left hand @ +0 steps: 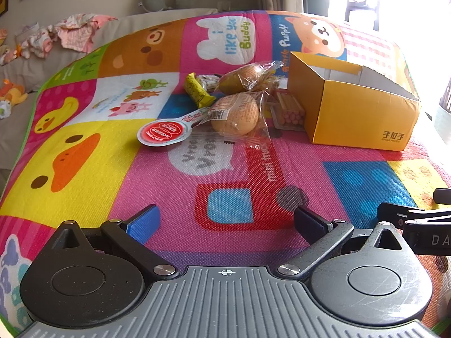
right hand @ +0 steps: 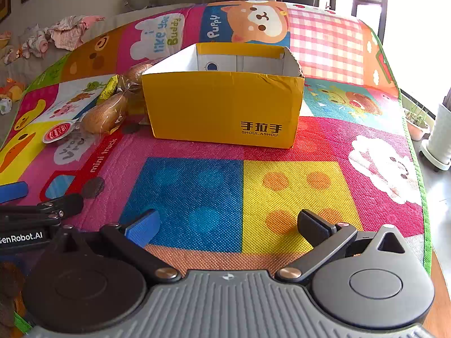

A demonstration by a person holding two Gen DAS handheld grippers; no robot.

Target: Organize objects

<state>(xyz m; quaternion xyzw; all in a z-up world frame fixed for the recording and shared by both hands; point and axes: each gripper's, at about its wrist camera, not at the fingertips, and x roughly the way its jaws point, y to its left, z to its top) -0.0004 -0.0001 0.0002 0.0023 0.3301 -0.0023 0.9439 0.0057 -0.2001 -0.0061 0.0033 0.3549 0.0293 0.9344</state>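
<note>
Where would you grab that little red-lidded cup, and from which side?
Grip the cup across its round body, coming from the near side with the open left gripper. Its foil tab points back toward the wrapped bun, so that side is crowded; the near side is free.

Open yellow box [right hand: 222, 109] upright on mat, wrapped buns [left hand: 235, 114], snacks heaped just beside it

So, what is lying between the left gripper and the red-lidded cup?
Nothing: in the left wrist view only bare mat separates the open left gripper from the red-lidded cup.
</note>
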